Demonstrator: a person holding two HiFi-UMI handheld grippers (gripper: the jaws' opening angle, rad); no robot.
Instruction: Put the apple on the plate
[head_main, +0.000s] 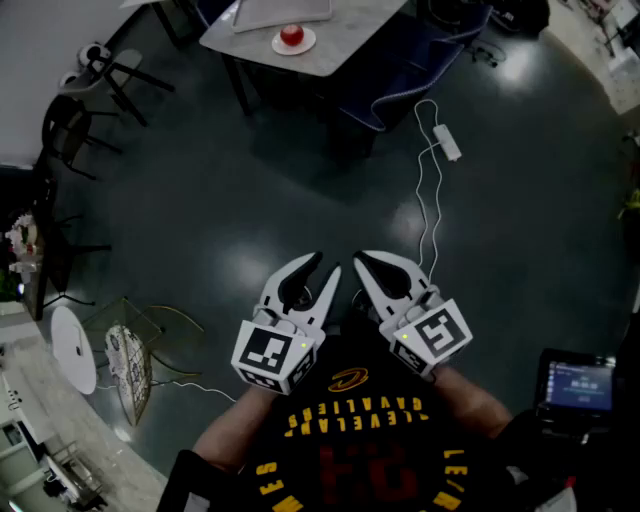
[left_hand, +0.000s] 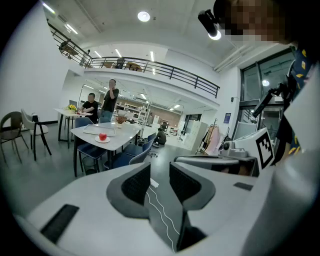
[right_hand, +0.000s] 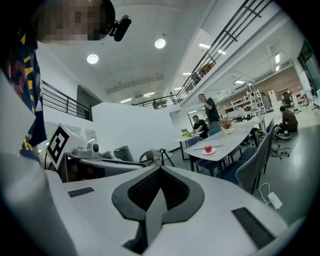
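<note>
I stood well apart from the table (head_main: 345, 40), with both grippers held in front of my body and pointing towards it. The apple (head_main: 291, 35) was on the table, and it already sat on the plate (head_main: 277, 46), near the table edge that faced me. Next to the plate, further in on the table, lay a flat grey thing that I could not identify.

My left gripper (left_hand: 159, 174) had its jaws apart. Nothing was between them; through the gap I saw only the floor and a white cable (head_main: 430, 200) that lay between me and the table. My right gripper (right_hand: 159, 172) had its jaws closed together, pad against pad, and it also held nothing.

As I judged it, the goal of the task was already met, because the apple rested on the plate and no gripper touched it. So no picking step was in hand; I was only looking at the table from a distance.

If any move was to follow, I think it would first require walking up to the table, stepping over or beside the cable. Then the open left gripper could come around the apple from the side, gently, so that the plate would not slide.
</note>
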